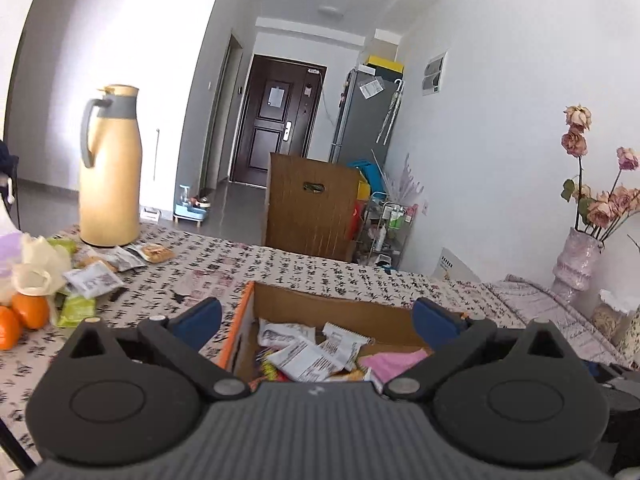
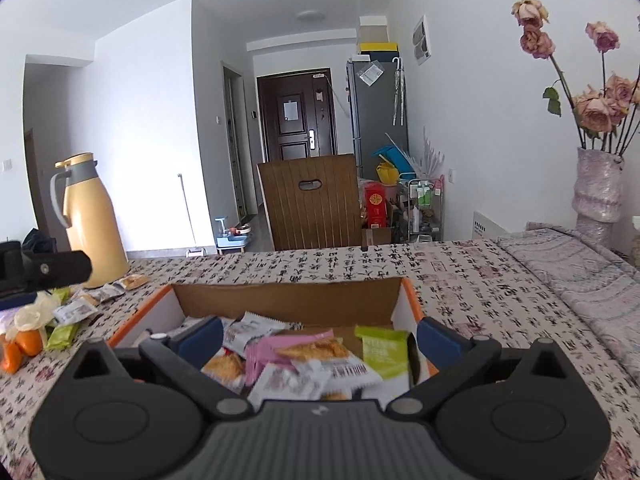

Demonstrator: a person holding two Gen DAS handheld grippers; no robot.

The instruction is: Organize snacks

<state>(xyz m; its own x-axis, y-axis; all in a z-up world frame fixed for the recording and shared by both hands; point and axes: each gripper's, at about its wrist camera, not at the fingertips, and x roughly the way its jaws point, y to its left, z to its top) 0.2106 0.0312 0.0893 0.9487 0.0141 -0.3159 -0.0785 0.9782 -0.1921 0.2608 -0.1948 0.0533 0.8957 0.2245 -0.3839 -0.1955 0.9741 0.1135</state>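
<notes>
Over the orange-edged cardboard box (image 2: 288,300) of snack packets (image 2: 304,364), my left gripper (image 1: 316,316) and right gripper (image 2: 320,338) gape empty; loose packets (image 1: 94,280) by the yellow thermos jug (image 1: 110,168) remain.

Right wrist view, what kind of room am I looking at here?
Most likely a home dining area: a cloth-covered table with a thermos jug, a wooden chair, a fridge and an entrance door behind.

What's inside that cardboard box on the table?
The cardboard box holds a loose pile of snack packets: white ones, a pink one and a green one. Anything beneath them is covered.
</notes>
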